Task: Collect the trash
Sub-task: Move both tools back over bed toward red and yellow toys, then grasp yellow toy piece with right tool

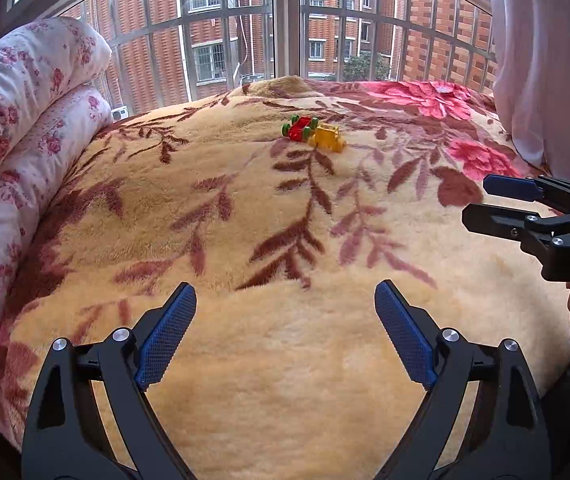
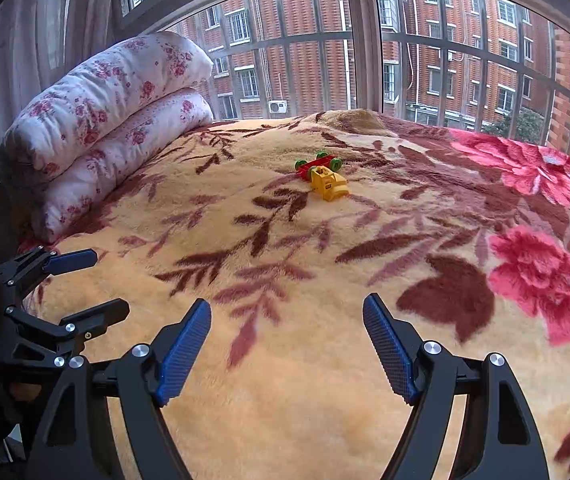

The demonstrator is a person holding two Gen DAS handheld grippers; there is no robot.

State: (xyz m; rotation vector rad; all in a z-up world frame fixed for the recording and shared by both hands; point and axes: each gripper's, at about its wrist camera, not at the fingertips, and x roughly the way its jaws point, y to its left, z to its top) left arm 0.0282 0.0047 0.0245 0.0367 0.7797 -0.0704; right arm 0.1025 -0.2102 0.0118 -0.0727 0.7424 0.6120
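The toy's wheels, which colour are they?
Green; the wheels sit on a red base, clearest in the right wrist view.

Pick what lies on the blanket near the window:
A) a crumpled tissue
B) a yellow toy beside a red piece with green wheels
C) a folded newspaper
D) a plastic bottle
B: a yellow toy touches a red piece with green wheels on the blanket.

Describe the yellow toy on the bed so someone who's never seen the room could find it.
Start at the big barred window; the bed's floral blanket runs up to it. Near the far middle lie two small plastic toys, touching. The yellow toy is the boxy, nearer one; its neighbour, the red chassis, has green wheels.
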